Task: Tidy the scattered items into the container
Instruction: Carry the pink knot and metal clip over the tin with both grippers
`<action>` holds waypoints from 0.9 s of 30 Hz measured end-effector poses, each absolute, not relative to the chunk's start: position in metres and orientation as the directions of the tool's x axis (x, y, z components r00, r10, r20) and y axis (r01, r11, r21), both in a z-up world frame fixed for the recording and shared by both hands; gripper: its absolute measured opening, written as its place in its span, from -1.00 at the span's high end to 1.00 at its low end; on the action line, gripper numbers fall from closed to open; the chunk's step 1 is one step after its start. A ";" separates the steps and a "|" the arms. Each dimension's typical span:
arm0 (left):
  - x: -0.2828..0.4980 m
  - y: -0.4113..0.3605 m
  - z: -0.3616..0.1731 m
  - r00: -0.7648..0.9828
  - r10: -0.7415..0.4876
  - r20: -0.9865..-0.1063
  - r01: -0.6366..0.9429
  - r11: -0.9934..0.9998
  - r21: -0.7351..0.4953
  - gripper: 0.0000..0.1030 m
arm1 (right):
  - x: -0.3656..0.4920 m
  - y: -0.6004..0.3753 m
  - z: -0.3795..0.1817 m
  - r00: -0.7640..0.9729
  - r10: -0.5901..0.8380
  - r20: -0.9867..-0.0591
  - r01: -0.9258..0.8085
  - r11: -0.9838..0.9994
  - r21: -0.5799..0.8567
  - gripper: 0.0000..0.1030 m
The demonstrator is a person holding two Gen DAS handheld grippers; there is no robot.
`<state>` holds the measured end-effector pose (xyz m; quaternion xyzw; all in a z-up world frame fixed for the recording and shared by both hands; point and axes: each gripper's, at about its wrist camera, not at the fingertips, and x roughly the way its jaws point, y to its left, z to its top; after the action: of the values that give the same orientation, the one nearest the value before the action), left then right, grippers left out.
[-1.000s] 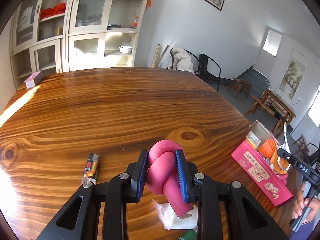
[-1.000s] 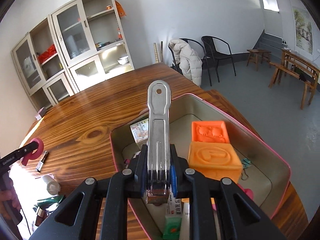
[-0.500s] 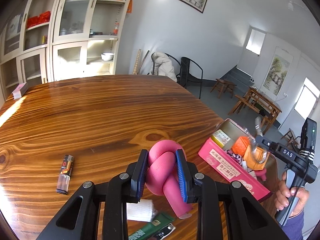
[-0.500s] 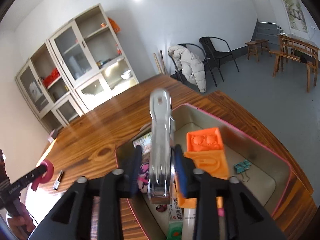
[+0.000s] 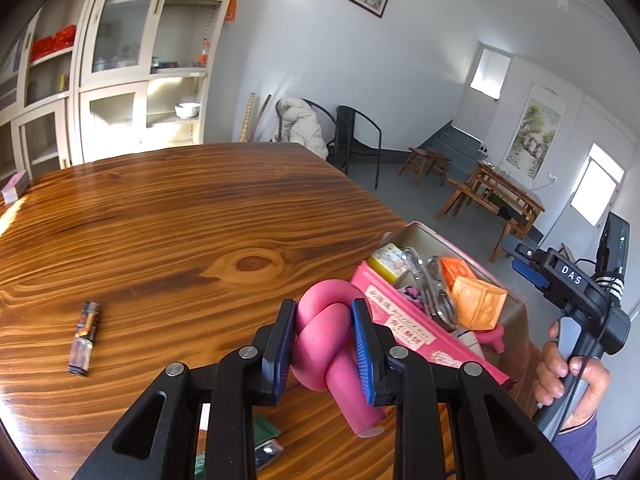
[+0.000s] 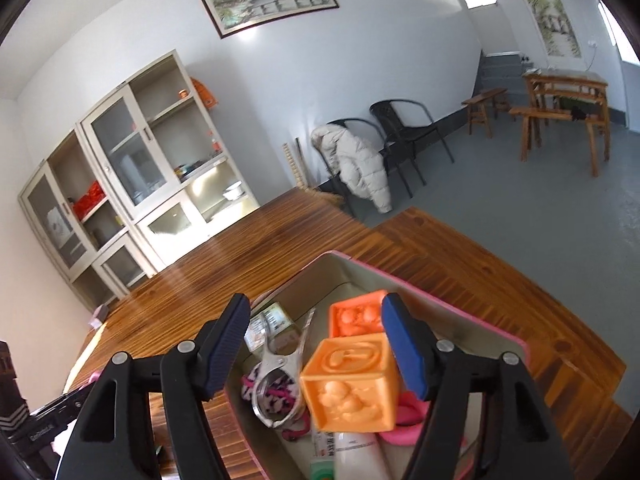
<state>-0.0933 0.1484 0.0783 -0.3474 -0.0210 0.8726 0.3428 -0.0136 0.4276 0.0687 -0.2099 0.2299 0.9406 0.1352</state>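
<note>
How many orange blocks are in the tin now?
2. One block lies at the front of the tin, between the open fingers of the right hand-held gripper; the other sits just behind it, touching. More may be hidden underneath.

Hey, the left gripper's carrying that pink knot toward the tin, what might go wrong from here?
1. The tin is already crowded: orange blocks and the metal clamp sit high, so the pink knot may land on top and roll out.
2. The right gripper, jaws just opened with nothing between them, hangs over the tin; the left gripper may bump it.
3. The lighter lies far off and may get missed.
</note>
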 end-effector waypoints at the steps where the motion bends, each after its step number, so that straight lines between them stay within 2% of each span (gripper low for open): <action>1: -0.093 0.155 0.078 -0.516 0.619 -0.593 -0.590 -0.758 -0.278 0.44 | -0.012 0.429 0.070 -0.875 0.172 -0.453 -0.359 -0.858 0.367 -0.44; 10: -0.091 0.241 0.083 -0.433 0.669 -0.605 -0.678 -0.683 -0.270 0.44 | 0.001 0.456 0.069 -0.867 0.214 -0.450 -0.417 -0.807 0.420 -0.48; 23: -0.113 0.338 0.090 -0.404 0.658 -0.636 -0.727 -0.653 -0.212 0.40 | 0.016 0.458 0.073 -0.856 0.257 -0.449 -0.454 -0.788 0.416 -0.48; 24: -0.115 0.341 0.088 -0.401 0.649 -0.646 -0.723 -0.658 -0.211 0.08 | 0.016 0.458 0.074 -0.857 0.256 -0.448 -0.453 -0.788 0.416 -0.48; 25: -0.117 0.342 0.085 -0.404 0.641 -0.653 -0.713 -0.668 -0.214 -0.40 | 0.016 0.458 0.074 -0.857 0.257 -0.447 -0.453 -0.789 0.415 -0.48; 26: -0.118 0.340 0.083 -0.414 0.636 -0.651 -0.702 -0.678 -0.216 -0.56 | 0.015 0.457 0.074 -0.856 0.258 -0.447 -0.454 -0.789 0.414 -0.48; 27: -0.118 0.338 0.082 -0.425 0.634 -0.646 -0.695 -0.686 -0.216 -0.62 | 0.015 0.457 0.073 -0.856 0.258 -0.448 -0.454 -0.790 0.412 -0.49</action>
<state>-0.1184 0.3384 0.0821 -0.3635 0.0415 0.8432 0.3940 0.0151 0.4565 0.0733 -0.1878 0.2611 0.9272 0.1919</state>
